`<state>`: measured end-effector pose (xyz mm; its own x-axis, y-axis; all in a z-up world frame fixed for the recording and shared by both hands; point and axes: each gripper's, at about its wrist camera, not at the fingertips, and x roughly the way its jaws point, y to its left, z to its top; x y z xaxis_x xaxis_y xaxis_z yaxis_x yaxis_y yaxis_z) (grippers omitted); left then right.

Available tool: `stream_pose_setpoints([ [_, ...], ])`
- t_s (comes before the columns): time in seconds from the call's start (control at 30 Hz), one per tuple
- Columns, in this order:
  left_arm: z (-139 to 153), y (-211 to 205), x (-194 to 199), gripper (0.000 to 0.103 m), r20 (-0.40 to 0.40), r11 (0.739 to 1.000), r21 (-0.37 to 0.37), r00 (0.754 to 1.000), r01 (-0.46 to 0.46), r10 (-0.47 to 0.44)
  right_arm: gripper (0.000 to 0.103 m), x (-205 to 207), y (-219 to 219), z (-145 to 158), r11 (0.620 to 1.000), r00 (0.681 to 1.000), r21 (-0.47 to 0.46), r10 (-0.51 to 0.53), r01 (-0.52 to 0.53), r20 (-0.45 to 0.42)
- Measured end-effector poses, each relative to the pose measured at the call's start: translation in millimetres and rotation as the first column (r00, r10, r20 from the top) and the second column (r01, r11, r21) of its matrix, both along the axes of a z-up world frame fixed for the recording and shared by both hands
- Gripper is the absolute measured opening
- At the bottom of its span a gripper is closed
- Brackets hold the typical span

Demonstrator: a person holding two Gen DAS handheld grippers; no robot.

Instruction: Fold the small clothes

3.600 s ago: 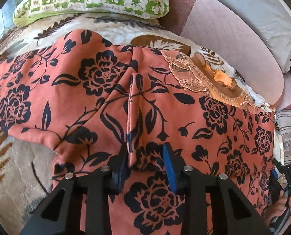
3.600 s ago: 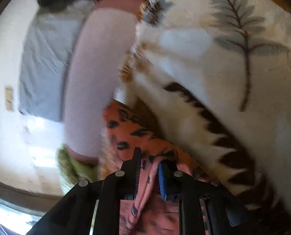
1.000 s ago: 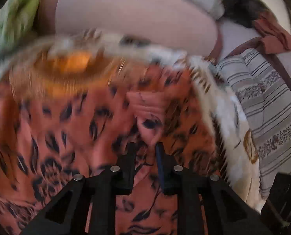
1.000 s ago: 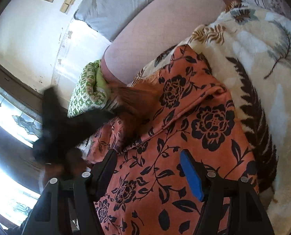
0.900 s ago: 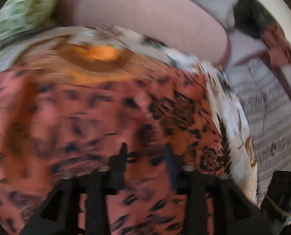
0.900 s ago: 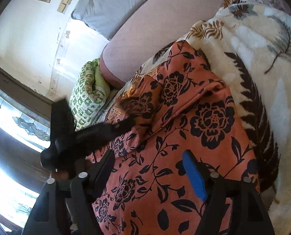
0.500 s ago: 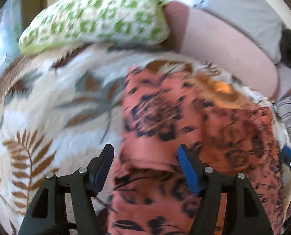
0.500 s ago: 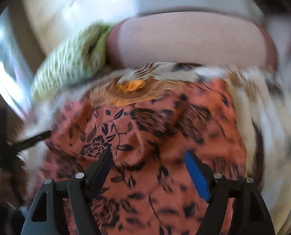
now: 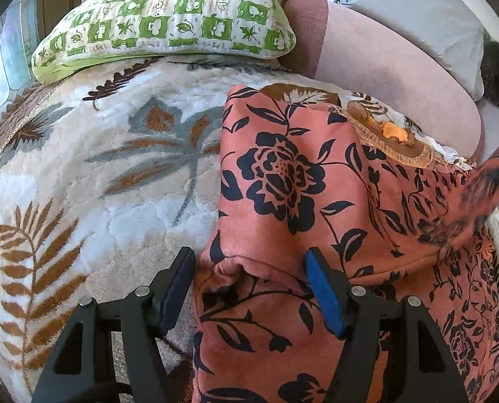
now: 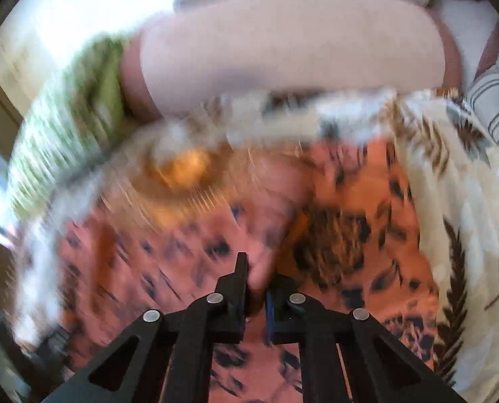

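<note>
An orange garment with black flowers lies on a leaf-print blanket; its left side is folded over, and its embroidered neckline points toward the sofa back. My left gripper is open, its jaws on either side of the folded sleeve's cuff. In the blurred right wrist view my right gripper is shut on a fold of the garment at its right side. That lifted fold shows blurred at the right of the left wrist view.
A green checked pillow lies at the back left. A pink sofa back and a grey cushion stand behind the garment. A striped cloth is at the right.
My left gripper let go of the folded left side and opened, drawing back to the cuff. My right gripper, open before, has closed on the garment's right side and is moving fast.
</note>
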<state>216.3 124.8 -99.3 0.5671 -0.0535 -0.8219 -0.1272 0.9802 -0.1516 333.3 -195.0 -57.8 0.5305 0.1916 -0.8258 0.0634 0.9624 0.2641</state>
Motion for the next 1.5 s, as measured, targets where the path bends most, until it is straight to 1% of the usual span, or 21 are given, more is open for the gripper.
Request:
stream_pose_setpoints([
  [0.1, 1, -2, 0, 0.068, 0.001, 1.0, 0.008, 1.0, -0.005, 0.005, 0.008, -15, -20, 15, 0.995, 0.991, 0.085, -0.068, 0.059, 0.112],
  [0.17, 0, -4, -1, 0.069, 0.003, 1.0, 0.017, 1.0, -0.011, 0.011, 0.009, -28, -46, -12, 0.979, 0.98, 0.153, -0.156, 0.136, 0.126],
  [0.2, 1, -6, -1, 0.069, 0.003, 1.0, 0.022, 1.0, -0.011, 0.011, 0.009, -32, -64, -43, 0.969, 0.976, 0.154, -0.206, 0.193, 0.071],
  [0.27, 1, -8, -1, 0.069, -0.006, 1.0, 0.029, 1.0, -0.008, 0.008, 0.008, -36, -90, -106, 0.911, 0.953, 0.289, -0.261, 0.295, -0.151],
  [0.3, 1, -7, -1, 0.069, -0.01, 1.0, 0.029, 1.0, -0.01, 0.01, 0.007, -46, -99, -112, 0.875, 0.952, 0.375, -0.282, 0.306, -0.118],
  [0.33, 3, -7, 0, 0.069, -0.014, 1.0, 0.025, 1.0, -0.01, 0.01, 0.008, -47, -101, -111, 0.872, 0.954, 0.387, -0.276, 0.299, -0.114],
  [0.47, 21, -7, -5, 0.069, 0.038, 1.0, -0.01, 0.999, -0.025, 0.025, 0.009, -32, -88, -83, 0.913, 0.981, 0.358, -0.186, 0.195, -0.06],
  [0.6, 45, -17, -8, 0.069, 0.132, 1.0, 0.001, 0.991, 0.001, -0.001, 0.009, -34, -82, -36, 0.936, 0.98, 0.322, -0.178, 0.142, 0.084],
  [0.7, 36, -24, 4, 0.069, 0.088, 0.999, 0.039, 0.996, 0.013, -0.017, 0.009, -49, -83, -21, 0.962, 0.976, 0.24, -0.166, 0.129, 0.143],
  [0.8, 1, -24, 22, 0.071, -0.062, 0.998, 0.065, 0.998, 0.011, -0.007, 0.014, -51, -97, -68, 0.969, 0.978, 0.134, -0.203, 0.208, -0.046],
  [0.83, 1, -24, 21, 0.072, -0.044, 0.997, 0.075, 0.999, 0.014, -0.01, 0.012, -53, -105, -95, 0.961, 0.97, 0.166, -0.2, 0.221, -0.136],
  [0.87, 6, -25, 19, 0.072, -0.024, 0.996, 0.092, 1.0, 0.017, -0.015, 0.013, -59, -108, -91, 0.96, 0.977, 0.187, -0.2, 0.211, -0.075],
  [1.0, 28, -23, 13, 0.072, 0.042, 0.994, 0.105, 0.999, 0.019, -0.023, 0.031, -58, -98, -69, 0.977, 0.981, 0.096, -0.191, 0.192, -0.026],
  [1.07, 36, -26, 13, 0.072, 0.08, 0.991, 0.133, 0.996, 0.027, -0.037, 0.031, -60, -102, -57, 0.973, 0.975, 0.079, -0.22, 0.218, 0.019],
  [1.17, 11, -25, 27, 0.072, -0.035, 0.978, 0.202, 0.998, 0.059, -0.053, 0.031, -73, -102, -33, 0.966, 0.958, 0.052, -0.259, 0.254, 0.126],
  [1.23, -5, -14, 24, 0.072, -0.061, 0.988, 0.148, 0.998, 0.04, -0.031, 0.034, -72, -90, -29, 0.977, 0.961, 0.071, -0.21, 0.201, 0.18],
  [1.27, -2, -7, 22, 0.072, -0.054, 0.993, 0.118, 0.999, 0.008, -0.001, 0.04, -60, -82, -30, 0.984, 0.974, 0.111, -0.156, 0.139, 0.165],
  [1.3, 2, -4, 21, 0.07, -0.047, 0.993, 0.119, 0.999, -0.012, 0.018, 0.064, -50, -77, -42, 0.985, 0.99, 0.162, -0.083, 0.064, 0.115],
  [1.33, 8, 0, 18, 0.07, -0.015, 0.993, 0.114, 0.999, -0.034, 0.036, 0.07, -36, -73, -61, 0.981, 1.0, 0.193, -0.012, 0.008, 0.023],
  [1.37, 16, 3, 14, 0.07, 0.03, 0.996, 0.088, 0.999, -0.033, 0.031, 0.068, -27, -74, -81, 0.983, 0.998, 0.185, -0.003, 0.016, -0.068],
  [1.5, 36, 5, 18, 0.07, 0.124, 0.998, 0.065, 0.992, 0.002, -0.01, 0.067, -31, -78, -63, 0.975, 1.0, 0.218, -0.027, 0.028, -0.007],
])
